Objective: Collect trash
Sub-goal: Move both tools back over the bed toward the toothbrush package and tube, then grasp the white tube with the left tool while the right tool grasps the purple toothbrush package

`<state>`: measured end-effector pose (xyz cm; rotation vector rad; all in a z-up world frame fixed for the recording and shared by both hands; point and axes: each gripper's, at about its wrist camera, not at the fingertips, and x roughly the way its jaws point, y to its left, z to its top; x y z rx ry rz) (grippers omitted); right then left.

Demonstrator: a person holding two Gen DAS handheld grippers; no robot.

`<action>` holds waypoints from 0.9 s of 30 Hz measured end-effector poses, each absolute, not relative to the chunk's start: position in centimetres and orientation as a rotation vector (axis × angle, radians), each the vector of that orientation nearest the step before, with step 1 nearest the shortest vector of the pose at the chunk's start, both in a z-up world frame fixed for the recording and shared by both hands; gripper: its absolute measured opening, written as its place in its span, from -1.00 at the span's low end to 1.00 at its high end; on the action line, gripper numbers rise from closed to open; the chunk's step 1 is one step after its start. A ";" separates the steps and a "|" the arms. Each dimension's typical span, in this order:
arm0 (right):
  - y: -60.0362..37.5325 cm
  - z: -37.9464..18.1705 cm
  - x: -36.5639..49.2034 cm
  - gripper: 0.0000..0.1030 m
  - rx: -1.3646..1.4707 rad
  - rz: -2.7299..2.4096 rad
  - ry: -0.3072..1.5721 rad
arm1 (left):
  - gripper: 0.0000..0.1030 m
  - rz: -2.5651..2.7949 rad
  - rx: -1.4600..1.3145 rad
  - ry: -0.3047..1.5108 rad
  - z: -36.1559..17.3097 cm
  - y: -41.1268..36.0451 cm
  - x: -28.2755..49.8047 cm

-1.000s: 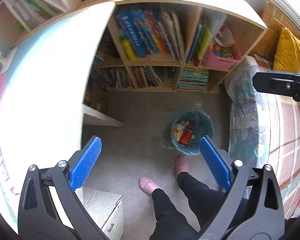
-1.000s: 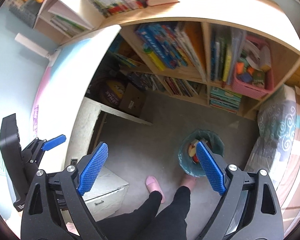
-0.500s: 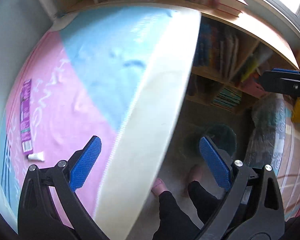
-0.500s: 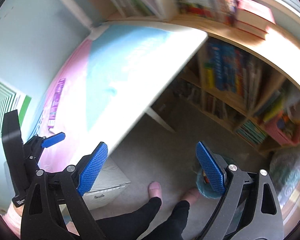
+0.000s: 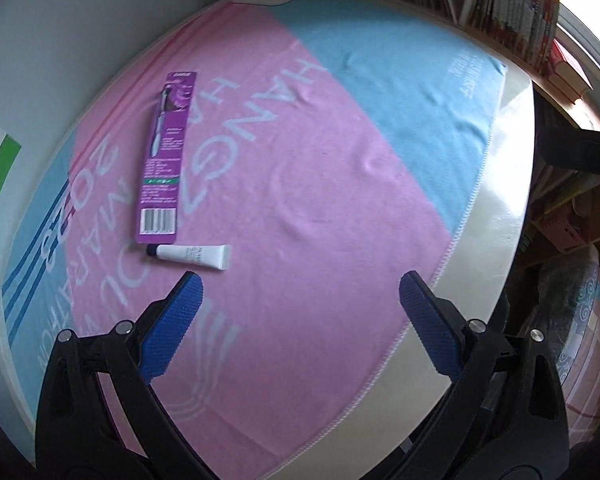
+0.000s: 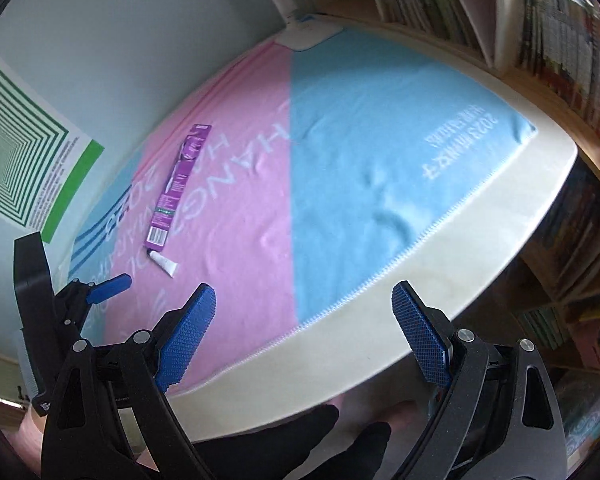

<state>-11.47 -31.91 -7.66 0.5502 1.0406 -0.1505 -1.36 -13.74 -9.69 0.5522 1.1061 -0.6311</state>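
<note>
Two fisheye views look down along blue-padded claws at a white desk covered by a pink and pale blue towel printed with large white letters. In the left wrist view, the left claw fills the lower part of the frame with its jaws spread wide and nothing between them, hovering above the pink half of the towel. A purple toothbrush package lies flat in the upper left of the frame, its barcode end toward the camera. Just below that end lies a small white tube with a dark cap, close to the left pad of the claw.

In the right wrist view, the right claw is likewise wide and empty, low in the frame above the towel's near hem. The package and tube sit at centre left. The left claw's black body shows at the left edge. Bookshelves crowd the upper right, and a green-striped poster hangs on the wall at left. The person's dark-clothed legs appear at the bottom.
</note>
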 end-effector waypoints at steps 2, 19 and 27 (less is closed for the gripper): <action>-30.8 -7.6 -9.6 0.73 0.539 -0.126 1.047 | 0.87 -0.605 0.526 1.120 -9.7 -12.2 0.0; -26.6 -9.6 7.7 0.73 0.366 0.201 1.174 | 0.87 -0.313 0.199 1.252 -11.7 -6.8 7.2; -24.8 -10.8 16.0 0.73 0.212 0.423 1.268 | 0.87 -0.079 0.004 1.309 -12.6 -7.1 8.8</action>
